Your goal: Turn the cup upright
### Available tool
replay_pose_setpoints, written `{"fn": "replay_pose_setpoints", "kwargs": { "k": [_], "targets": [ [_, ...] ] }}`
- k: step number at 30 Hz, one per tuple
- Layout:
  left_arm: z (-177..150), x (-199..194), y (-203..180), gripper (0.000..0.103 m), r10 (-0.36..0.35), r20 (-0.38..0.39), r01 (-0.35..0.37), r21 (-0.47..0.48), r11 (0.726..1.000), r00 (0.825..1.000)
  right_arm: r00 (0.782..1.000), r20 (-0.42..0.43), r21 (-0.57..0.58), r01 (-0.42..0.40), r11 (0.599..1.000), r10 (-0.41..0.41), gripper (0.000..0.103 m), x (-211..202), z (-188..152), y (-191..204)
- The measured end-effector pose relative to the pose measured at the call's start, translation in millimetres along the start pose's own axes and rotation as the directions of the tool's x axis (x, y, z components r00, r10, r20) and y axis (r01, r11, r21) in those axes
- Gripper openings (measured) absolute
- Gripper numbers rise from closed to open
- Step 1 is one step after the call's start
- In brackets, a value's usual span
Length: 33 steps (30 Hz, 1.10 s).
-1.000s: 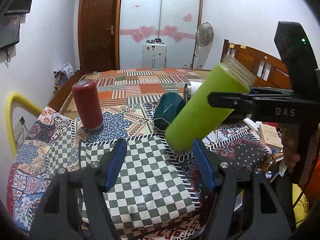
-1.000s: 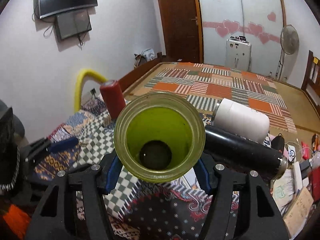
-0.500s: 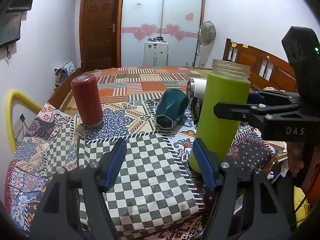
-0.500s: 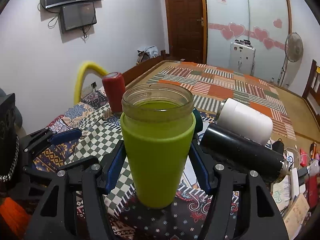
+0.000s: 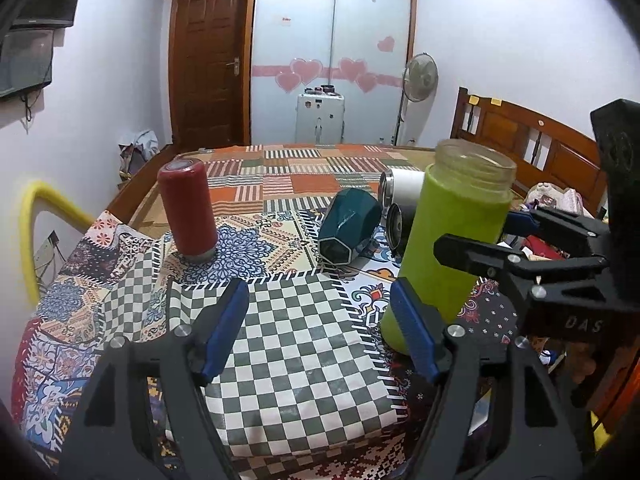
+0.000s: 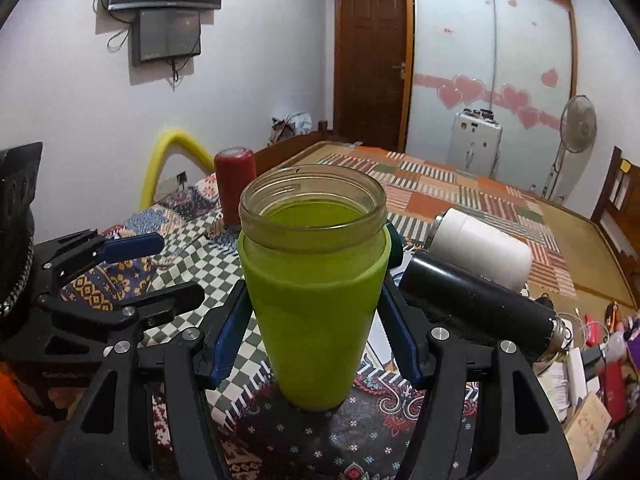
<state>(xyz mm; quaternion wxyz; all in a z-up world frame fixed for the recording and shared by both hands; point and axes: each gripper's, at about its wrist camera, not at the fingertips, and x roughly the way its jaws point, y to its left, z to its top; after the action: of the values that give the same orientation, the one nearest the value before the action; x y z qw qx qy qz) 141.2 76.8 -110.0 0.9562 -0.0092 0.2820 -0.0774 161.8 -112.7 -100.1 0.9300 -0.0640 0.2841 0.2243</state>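
Observation:
The green cup (image 6: 314,300) with a clear glass rim stands upright on the patterned cloth, mouth up. It also shows in the left wrist view (image 5: 448,240) at the right. My right gripper (image 6: 316,336) has its blue pads on both sides of the cup; the jaws look slightly parted from its wall. My left gripper (image 5: 320,328) is open and empty above the checked cloth, left of the cup.
A red cup (image 5: 188,212) stands upside down at the far left. A teal cup (image 5: 346,226), a white bottle (image 6: 480,248) and a black bottle (image 6: 476,308) lie on their sides behind the green cup. Clutter (image 6: 592,364) lies off the table's right edge.
The right gripper turned the green cup from tilted with its mouth toward the camera to upright and set it on the cloth. Its jaws have eased outward since.

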Motion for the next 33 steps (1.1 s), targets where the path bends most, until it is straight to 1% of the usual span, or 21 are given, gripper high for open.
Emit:
{"fn": "replay_pose_setpoints", "kwargs": {
  "k": [2,4,6,8,13,17,22,25,29,31,32,33],
  "targets": [
    [0,-5,-2,0.075,0.012,0.009,-0.012,0.003,1.000,1.000,1.000,0.002,0.041,-0.021,0.999,0.020,0.066,0,1,-5],
    [0,-14,-4,0.076,0.028,0.030,-0.028,0.006,1.000,0.999,0.999,0.010,0.079,-0.052,0.996,0.052,0.078,-3,1,-8],
    [1,-21,-5,0.076,0.032,0.045,-0.032,0.002,0.999,0.998,0.998,0.026,0.088,-0.060,0.994,0.058,0.079,-8,1,-7],
    [3,-32,-8,0.076,0.038,0.069,-0.038,-0.005,0.999,0.997,0.998,0.048,0.075,-0.048,0.996,0.044,0.079,-18,0,-3],
    [10,-66,-21,0.076,0.042,0.141,-0.040,-0.013,0.999,0.989,0.988,0.151,0.065,-0.002,0.998,-0.008,0.079,-59,0,5],
    [14,-100,-37,0.076,0.049,0.218,-0.047,-0.014,0.999,0.975,0.967,0.249,0.072,0.037,0.997,-0.054,0.079,-102,1,11],
    [14,-146,-61,0.076,0.069,0.307,-0.072,-0.001,0.997,0.949,0.936,0.342,0.101,0.056,0.993,-0.087,0.081,-147,-2,14],
    [13,-169,-73,0.079,0.075,0.348,-0.081,0.002,0.997,0.935,0.923,0.371,0.118,0.061,0.991,-0.101,0.081,-166,-5,14],
    [7,-194,-86,0.086,0.096,0.392,-0.103,-0.004,0.995,0.915,0.912,0.393,0.124,0.079,0.989,-0.122,0.081,-181,-11,18],
    [5,-200,-90,0.089,0.104,0.402,-0.111,-0.007,0.994,0.910,0.908,0.398,0.123,0.088,0.988,-0.130,0.081,-187,-14,21],
    [2,-204,-93,0.091,0.108,0.407,-0.114,-0.009,0.993,0.907,0.907,0.400,0.122,0.093,0.988,-0.134,0.082,-189,-17,22],
    [0,-208,-95,0.092,0.113,0.413,-0.119,-0.011,0.993,0.904,0.905,0.402,0.121,0.098,0.988,-0.139,0.085,-191,-19,23]
  ]
}}
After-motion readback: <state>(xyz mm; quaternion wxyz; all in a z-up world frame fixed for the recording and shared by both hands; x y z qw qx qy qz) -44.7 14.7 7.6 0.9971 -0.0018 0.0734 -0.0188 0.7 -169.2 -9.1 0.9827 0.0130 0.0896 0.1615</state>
